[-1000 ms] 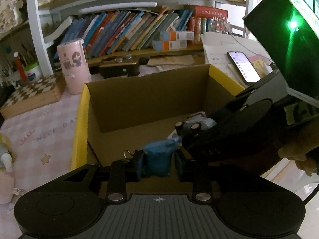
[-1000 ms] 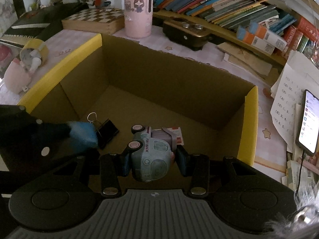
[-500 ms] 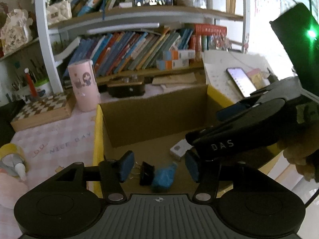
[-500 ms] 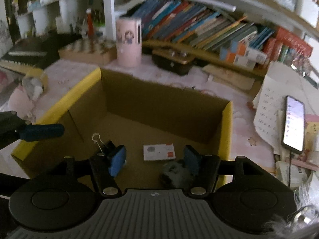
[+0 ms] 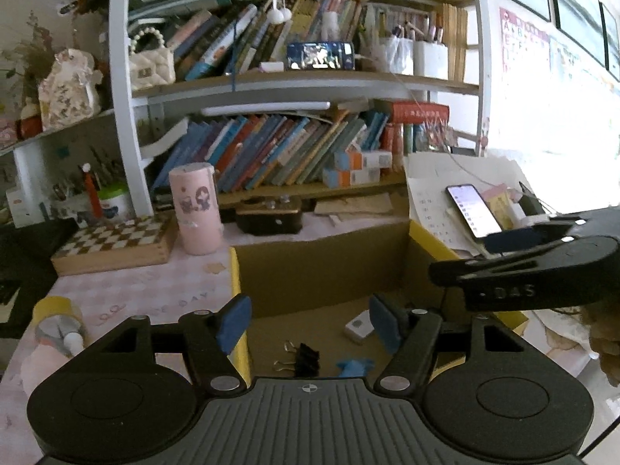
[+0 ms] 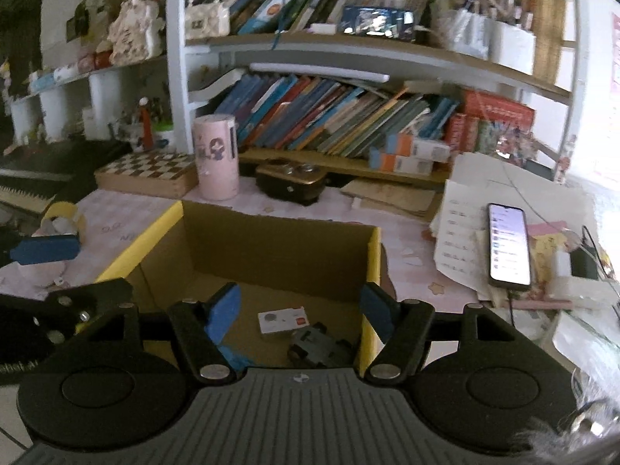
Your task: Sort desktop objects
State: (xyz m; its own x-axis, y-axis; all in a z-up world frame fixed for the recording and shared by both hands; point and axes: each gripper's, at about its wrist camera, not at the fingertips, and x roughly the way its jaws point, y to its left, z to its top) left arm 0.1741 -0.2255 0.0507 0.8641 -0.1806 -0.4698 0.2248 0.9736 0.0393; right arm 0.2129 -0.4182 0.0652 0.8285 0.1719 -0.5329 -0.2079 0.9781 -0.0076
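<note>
A cardboard box (image 5: 321, 267) with yellow flap edges sits on the desk, seen too as the box (image 6: 279, 236) in the right wrist view. On its floor lie a black binder clip (image 5: 304, 356), a small blue object (image 5: 354, 365), a white card (image 5: 358, 325) and a grey toy truck (image 6: 314, 347), with the white card (image 6: 282, 319) beside the truck. My left gripper (image 5: 310, 321) hangs above the box, jaws opening, nothing between them. My right gripper (image 6: 300, 310) is also above the box, jaws opening and empty. Its black body (image 5: 534, 267) crosses the left wrist view at right.
A pink cylinder (image 5: 195, 209), a chessboard box (image 5: 112, 242) and a dark case (image 5: 269, 217) stand behind the box. A lit phone (image 6: 508, 246) lies on papers (image 6: 465, 232) at right. A yellow tape roll (image 6: 64, 213) sits at left. Bookshelves (image 6: 329, 116) rise at the back.
Both grippers let go: the blue object and the toy truck dropped into the box. Both jaws opened wider, and both grippers rose and pulled back, tilting up toward the shelves.
</note>
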